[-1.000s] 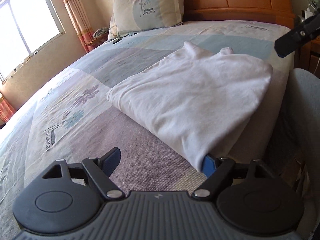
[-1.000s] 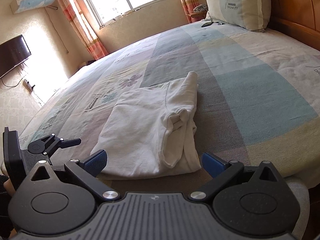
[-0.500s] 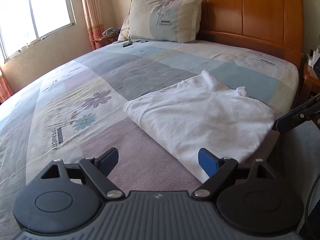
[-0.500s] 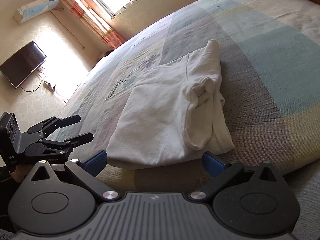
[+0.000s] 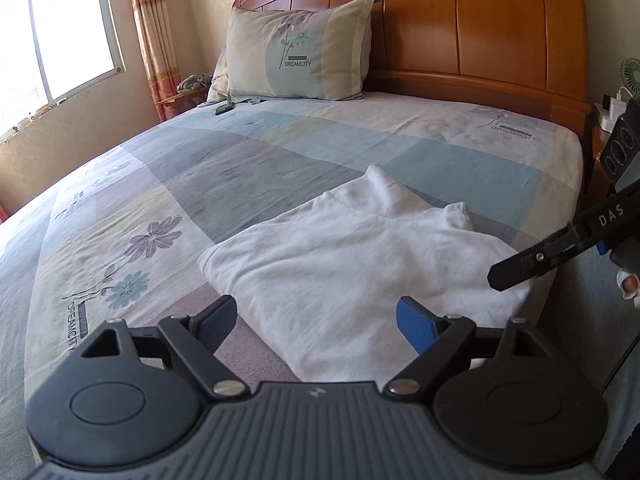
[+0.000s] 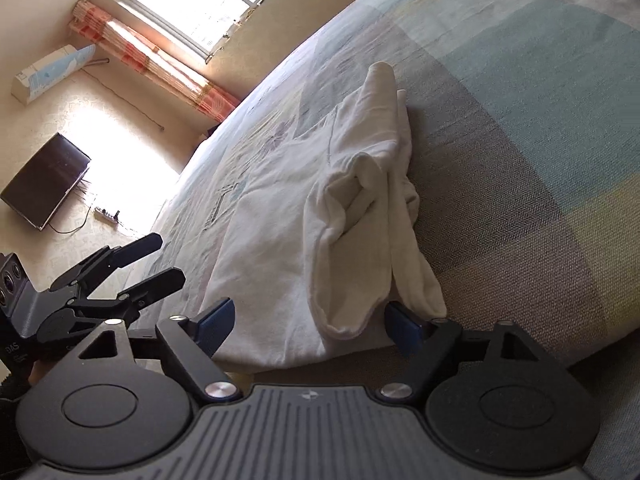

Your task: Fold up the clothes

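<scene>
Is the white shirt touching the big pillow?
Apart. The left wrist view shows the white shirt near the foot of the bed and the pillow against the headboard, with a wide stretch of bedsheet between them.

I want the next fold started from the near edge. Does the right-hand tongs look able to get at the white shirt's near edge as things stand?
Probably yes. The right tongs are open, with the shirt lying right between and ahead of the pads on the bed. Nothing lies across that edge; the left tongs sit off to the side.
</scene>
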Action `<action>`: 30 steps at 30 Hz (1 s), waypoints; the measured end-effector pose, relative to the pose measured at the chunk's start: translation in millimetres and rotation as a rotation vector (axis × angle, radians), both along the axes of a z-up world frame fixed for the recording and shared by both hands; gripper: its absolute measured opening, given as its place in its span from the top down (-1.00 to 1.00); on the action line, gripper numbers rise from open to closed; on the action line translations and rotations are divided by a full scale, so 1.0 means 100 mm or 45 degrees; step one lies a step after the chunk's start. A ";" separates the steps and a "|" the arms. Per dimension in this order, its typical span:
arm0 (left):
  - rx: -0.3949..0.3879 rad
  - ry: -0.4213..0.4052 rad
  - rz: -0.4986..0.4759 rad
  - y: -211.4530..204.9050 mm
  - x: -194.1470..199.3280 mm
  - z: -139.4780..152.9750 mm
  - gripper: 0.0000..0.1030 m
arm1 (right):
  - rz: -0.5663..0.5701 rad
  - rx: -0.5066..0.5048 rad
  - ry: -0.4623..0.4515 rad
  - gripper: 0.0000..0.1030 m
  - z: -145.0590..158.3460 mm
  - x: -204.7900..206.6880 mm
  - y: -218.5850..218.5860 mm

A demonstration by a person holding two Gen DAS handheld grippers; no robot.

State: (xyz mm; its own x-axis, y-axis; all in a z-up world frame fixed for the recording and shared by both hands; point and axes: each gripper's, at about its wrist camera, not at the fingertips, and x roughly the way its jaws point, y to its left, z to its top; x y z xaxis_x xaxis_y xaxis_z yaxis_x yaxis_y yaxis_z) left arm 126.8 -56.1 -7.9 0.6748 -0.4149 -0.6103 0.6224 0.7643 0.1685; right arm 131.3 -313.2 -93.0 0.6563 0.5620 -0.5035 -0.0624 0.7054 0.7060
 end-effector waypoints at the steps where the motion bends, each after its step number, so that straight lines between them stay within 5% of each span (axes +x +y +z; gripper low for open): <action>1: 0.004 0.006 0.000 -0.01 0.01 -0.02 -0.69 | -0.011 -0.008 0.001 -0.25 -0.01 0.00 -0.01; 4: 0.016 0.025 0.021 -0.04 0.04 -0.05 -0.69 | -0.044 -0.030 0.003 -0.09 -0.03 0.02 -0.03; 7: 0.009 0.048 0.028 -0.05 0.06 -0.04 -0.69 | -0.077 -0.053 0.005 0.77 -0.06 0.03 -0.06; 13: -0.015 0.055 -0.030 -0.17 0.12 0.03 -0.69 | -0.076 -0.197 -0.159 0.77 0.23 -0.01 -0.07; 16: -0.032 0.050 -0.059 -0.32 0.23 0.03 -0.69 | -0.034 -0.241 -0.087 0.74 0.14 0.05 -0.07; 19: -0.063 0.070 -0.089 -0.44 0.36 -0.03 -0.69 | -0.015 -0.215 0.015 0.61 -0.01 0.05 -0.14; 23: -0.096 0.189 -0.058 -0.52 0.58 -0.26 -0.69 | -0.084 -0.160 -0.057 0.20 0.14 -0.09 -0.40; 30: -0.109 0.231 -0.055 -0.44 0.59 -0.43 -0.69 | -0.142 -0.243 -0.169 0.18 0.31 0.52 -0.61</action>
